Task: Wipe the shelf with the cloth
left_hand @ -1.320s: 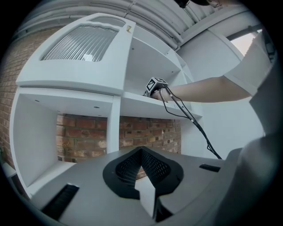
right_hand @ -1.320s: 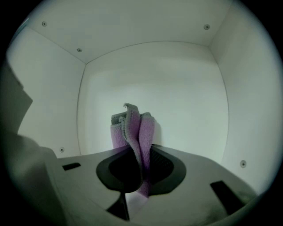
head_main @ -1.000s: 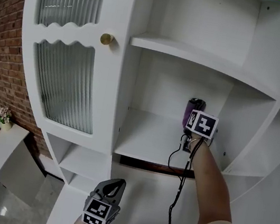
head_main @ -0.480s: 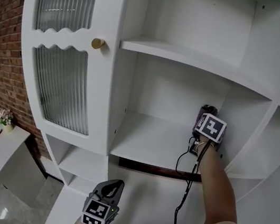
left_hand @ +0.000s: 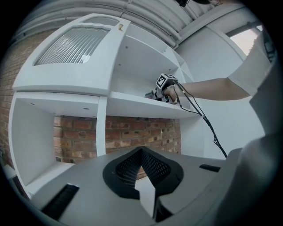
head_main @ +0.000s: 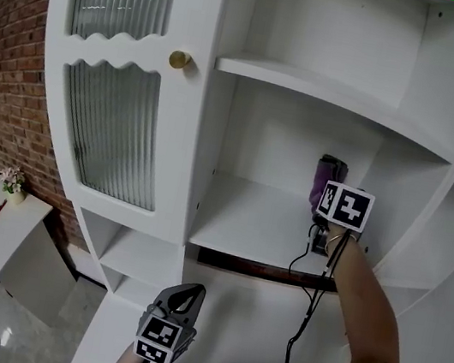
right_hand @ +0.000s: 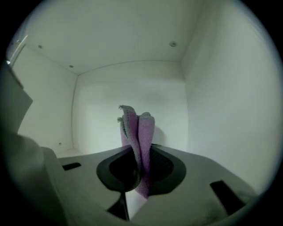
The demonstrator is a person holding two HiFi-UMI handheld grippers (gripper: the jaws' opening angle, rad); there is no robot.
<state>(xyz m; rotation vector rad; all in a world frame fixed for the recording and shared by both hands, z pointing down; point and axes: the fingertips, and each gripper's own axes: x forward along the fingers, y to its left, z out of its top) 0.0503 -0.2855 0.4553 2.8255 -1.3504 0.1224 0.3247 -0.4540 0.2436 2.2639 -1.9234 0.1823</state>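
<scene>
Drifting back toward nine o'clock, right tool [head_main: 325, 201] is pinching the purple cloth [head_main: 327, 172] at the shelf's [head_main: 246, 223] three-o'clock end, seemingly mid-wipe. Left tool [head_main: 183, 297] is idling, pressed together. Next probably needs a sweep leftward.

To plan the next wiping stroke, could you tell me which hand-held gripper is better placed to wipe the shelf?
Right. The right hand-held gripper is over the shelf, shut on the purple cloth. The left hand-held gripper hangs well below that shelf, shut and empty.
</scene>
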